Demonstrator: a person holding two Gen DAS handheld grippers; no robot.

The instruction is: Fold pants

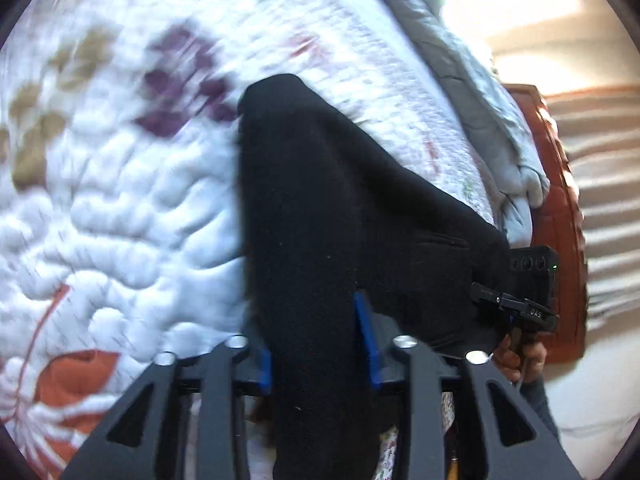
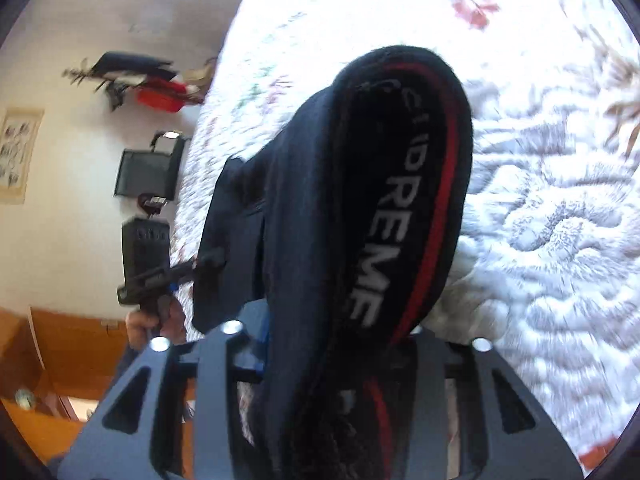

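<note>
Black pants (image 1: 320, 220) pinched in both grippers – left gripper (image 1: 320, 356) on a fold, right gripper (image 2: 332, 352) on the waistband (image 2: 404, 200) – above the floral quilt (image 1: 120, 200).

White floral quilt (image 1: 120, 208) on bed, grey blanket (image 1: 476, 128) bunched at its edge, wooden headboard (image 1: 560, 216), framed picture (image 2: 18, 156) on wall

You're wielding black grippers, left (image 1: 320, 344) and right (image 2: 332, 340), showing blue finger pads (image 1: 366, 338), silver screws (image 1: 404, 341), triangular cutouts, and your bare-skinned hand (image 1: 520, 358).
</note>
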